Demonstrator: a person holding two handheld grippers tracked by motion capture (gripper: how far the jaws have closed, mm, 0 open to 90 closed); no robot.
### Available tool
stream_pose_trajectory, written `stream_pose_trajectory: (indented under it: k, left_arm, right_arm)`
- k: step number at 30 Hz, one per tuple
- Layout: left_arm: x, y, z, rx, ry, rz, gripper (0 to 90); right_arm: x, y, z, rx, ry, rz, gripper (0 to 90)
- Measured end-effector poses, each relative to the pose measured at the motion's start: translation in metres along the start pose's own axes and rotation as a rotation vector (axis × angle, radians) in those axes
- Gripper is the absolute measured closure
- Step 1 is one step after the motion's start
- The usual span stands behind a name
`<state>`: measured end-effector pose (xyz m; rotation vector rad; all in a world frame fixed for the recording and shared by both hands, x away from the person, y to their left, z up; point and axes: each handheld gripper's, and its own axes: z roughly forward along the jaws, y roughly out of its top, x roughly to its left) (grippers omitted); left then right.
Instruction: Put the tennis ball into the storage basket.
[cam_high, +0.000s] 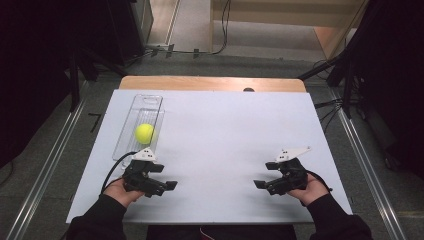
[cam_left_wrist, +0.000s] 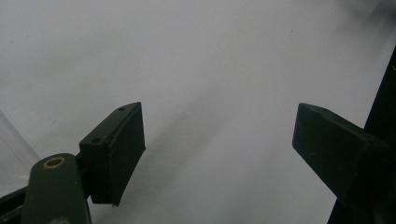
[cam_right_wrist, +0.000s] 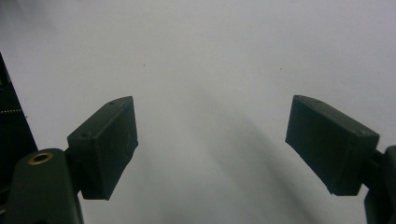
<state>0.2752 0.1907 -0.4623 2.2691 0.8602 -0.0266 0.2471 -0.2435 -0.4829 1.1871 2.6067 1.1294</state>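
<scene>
Currently idle: left tongs (cam_high: 170, 185) and right tongs (cam_high: 260, 184) parked near the bench (cam_high: 225, 130) front edge, jaws apart, gripping nothing, aimed inward. Ball (cam_high: 144, 133) resting in clear tray (cam_high: 148, 99) by the left edge, walls likely preventing rolling, just beyond the left tongs.

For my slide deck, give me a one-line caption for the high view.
Left gripper and right gripper, both open, rest near a yellow ball in a clear tray.

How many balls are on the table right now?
1. A yellow-green ball sits in the clear tray at the table's far left, just beyond the left gripper. Nothing on the white tabletop looks able to hide another.
</scene>
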Motion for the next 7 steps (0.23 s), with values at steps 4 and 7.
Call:
stream_pose_trajectory:
  k: [4,7]
  left_arm:
    - [-0.0002,-0.0003,0.0002,0.006,-0.002,0.005,17.7]
    - [-0.0005,-0.0008,0.0007,0.009,-0.01,0.009,17.7]
  right_arm:
    - [-0.0003,-0.0001,-0.0001,-0.001,-0.001,-0.002,14.8]
    - [-0.0002,-0.0001,0.0,0.0,0.0,-0.002,14.8]
